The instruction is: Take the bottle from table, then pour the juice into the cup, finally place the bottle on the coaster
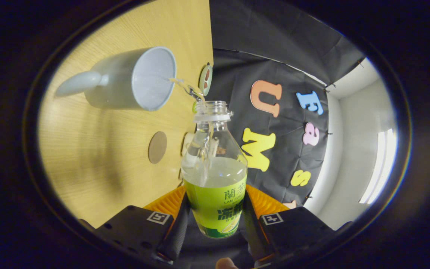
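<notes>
Your claw [215,220] pinches the bottle [215,179] by its label, tipped over the worktop [88,157], juice arcing into the cup [140,80]. Tilt further and the thin stream may overshoot the rim; the coaster [157,147] waits nearby.

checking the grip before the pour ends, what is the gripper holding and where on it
The gripper holds the juice bottle by its lower, labelled body, one finger pressing each side.
</notes>
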`<action>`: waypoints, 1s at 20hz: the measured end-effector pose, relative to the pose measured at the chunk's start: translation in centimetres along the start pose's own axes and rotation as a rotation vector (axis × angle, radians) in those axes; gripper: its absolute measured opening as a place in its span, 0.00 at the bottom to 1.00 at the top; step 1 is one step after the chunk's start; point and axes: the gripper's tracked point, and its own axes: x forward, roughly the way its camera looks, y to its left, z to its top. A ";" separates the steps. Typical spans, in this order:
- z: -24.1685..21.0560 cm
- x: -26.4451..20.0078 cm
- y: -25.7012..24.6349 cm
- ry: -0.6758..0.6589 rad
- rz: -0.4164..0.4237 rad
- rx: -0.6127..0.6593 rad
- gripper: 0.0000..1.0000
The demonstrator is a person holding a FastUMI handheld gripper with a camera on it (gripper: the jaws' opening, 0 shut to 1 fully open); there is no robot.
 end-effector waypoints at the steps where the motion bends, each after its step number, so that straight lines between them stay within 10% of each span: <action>1: 0.0 0.0 0.0 0.000 0.000 -0.005 0.74; 20: 0.6 -0.3 -2.4 -0.010 -0.053 -0.062 0.74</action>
